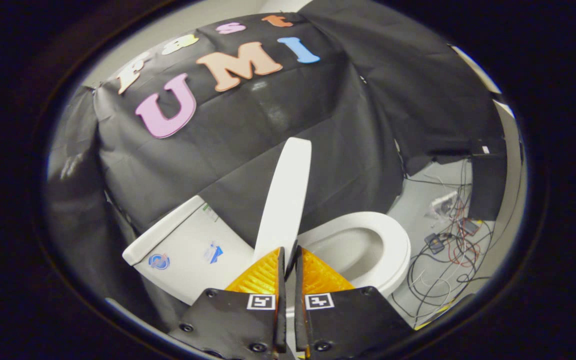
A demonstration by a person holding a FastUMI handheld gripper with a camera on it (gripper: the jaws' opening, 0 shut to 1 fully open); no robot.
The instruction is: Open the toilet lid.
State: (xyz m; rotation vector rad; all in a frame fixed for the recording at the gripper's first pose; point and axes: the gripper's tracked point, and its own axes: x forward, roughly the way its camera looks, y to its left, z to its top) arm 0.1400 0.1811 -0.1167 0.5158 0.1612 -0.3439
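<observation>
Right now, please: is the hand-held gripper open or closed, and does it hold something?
Hand-held gripper: closed on the edge of the raised toilet lid, which stands up between its fingers.

Raised toilet lid [285,192] standing edge-on straight ahead of the gripper [288,255], its fingers pinching the lid's edge, open bowl [363,250] free to one side, tank [188,247] blocking the other, cables [443,255] cluttering the floor beyond.

gripper [288,252] clamped on raised toilet lid [285,195]

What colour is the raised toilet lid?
White, plain, seen edge-on in the gripper view: the toilet lid stands raised, pinched by the claw.
</observation>
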